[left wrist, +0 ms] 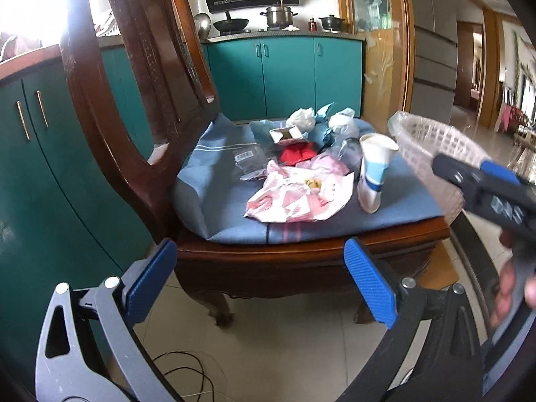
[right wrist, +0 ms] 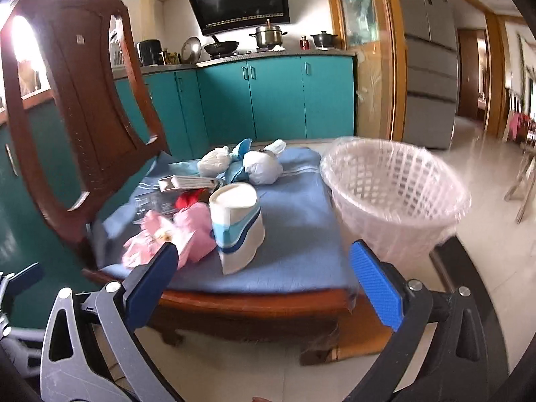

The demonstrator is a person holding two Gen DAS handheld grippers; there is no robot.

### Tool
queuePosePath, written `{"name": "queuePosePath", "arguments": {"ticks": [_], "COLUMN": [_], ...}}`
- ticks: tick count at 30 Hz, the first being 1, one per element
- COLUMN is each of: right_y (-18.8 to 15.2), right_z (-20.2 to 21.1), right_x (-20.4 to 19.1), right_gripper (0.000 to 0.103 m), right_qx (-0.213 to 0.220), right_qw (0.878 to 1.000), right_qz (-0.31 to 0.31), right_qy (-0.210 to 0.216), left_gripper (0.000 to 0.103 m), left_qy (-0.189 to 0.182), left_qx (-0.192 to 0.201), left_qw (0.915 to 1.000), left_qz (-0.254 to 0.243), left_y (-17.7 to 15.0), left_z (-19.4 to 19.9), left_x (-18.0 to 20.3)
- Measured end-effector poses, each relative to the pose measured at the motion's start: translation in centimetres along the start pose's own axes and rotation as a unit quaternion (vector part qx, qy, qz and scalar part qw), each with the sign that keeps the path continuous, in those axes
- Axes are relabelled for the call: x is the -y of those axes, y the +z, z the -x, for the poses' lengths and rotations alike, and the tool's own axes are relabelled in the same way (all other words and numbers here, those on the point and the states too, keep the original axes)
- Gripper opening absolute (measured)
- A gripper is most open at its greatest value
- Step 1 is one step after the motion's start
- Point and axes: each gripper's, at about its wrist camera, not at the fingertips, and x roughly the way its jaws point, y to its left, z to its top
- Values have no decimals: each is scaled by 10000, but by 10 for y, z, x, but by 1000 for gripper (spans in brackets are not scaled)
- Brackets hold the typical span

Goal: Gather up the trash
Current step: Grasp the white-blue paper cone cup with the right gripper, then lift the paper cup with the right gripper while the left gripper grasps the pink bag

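Trash lies on the blue cushion point(left wrist: 234, 207) of a wooden chair: a crushed white-and-blue paper cup point(left wrist: 373, 171) point(right wrist: 236, 224), a pink wrapper point(left wrist: 298, 194) point(right wrist: 171, 238), a red scrap point(left wrist: 298, 154), a small carton point(left wrist: 288, 132) point(right wrist: 186, 182), clear plastic point(left wrist: 248, 160) and two white bags point(right wrist: 263, 167). A white lattice bin point(right wrist: 395, 194) point(left wrist: 432, 147) lined with clear plastic stands right of the chair. My left gripper point(left wrist: 261, 281) is open, short of the chair's front edge. My right gripper point(right wrist: 264, 284) is open before the cushion, nothing between its fingers; its body point(left wrist: 485, 187) shows in the left wrist view.
The chair's tall carved back point(left wrist: 134, 83) rises on the left. Teal cabinets point(right wrist: 274, 97) and a stove with pots line the back wall. A grey fridge point(right wrist: 432, 57) stands at the right. A thin black cable point(left wrist: 187, 375) lies on the tiled floor below the left gripper.
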Motion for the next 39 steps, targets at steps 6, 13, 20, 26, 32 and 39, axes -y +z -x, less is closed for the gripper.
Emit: {"name": "queuePosePath", "arguments": {"ticks": [6,13,20,26,32,39], "right_y": [1,3,4,28,41,40], "right_z": [-52,-106,-128,-69,-15,-25], "right_x": [-18,-32,-10,5,26,43], "right_gripper": [100,99,25,23,23,23], "right_qx": [-339,-490,-801,-628,-150,-367], "right_qw": [9994,9983,9966,9947,9948,9905], "right_qz": [-56,180,-184,-460,-418,-647], "right_qy": [94,-259,-108,664,921,1155], "left_gripper": [100,100,100,100,100,86], "left_qy": [-255,-34,-26,-271,-557,-330], "left_qx": [-328,-183,-686,-459,-704,-699], "left_qw": [9981,9988,9968,9982,9946,9877], "left_qz": [458,446,414,277,-522,-1359], "left_y": [3,17,14,21,26,29], "left_z": [-6,7,-11,-5,-41,-86], "left_x": [-16,-29,-29,-18,25,60]}}
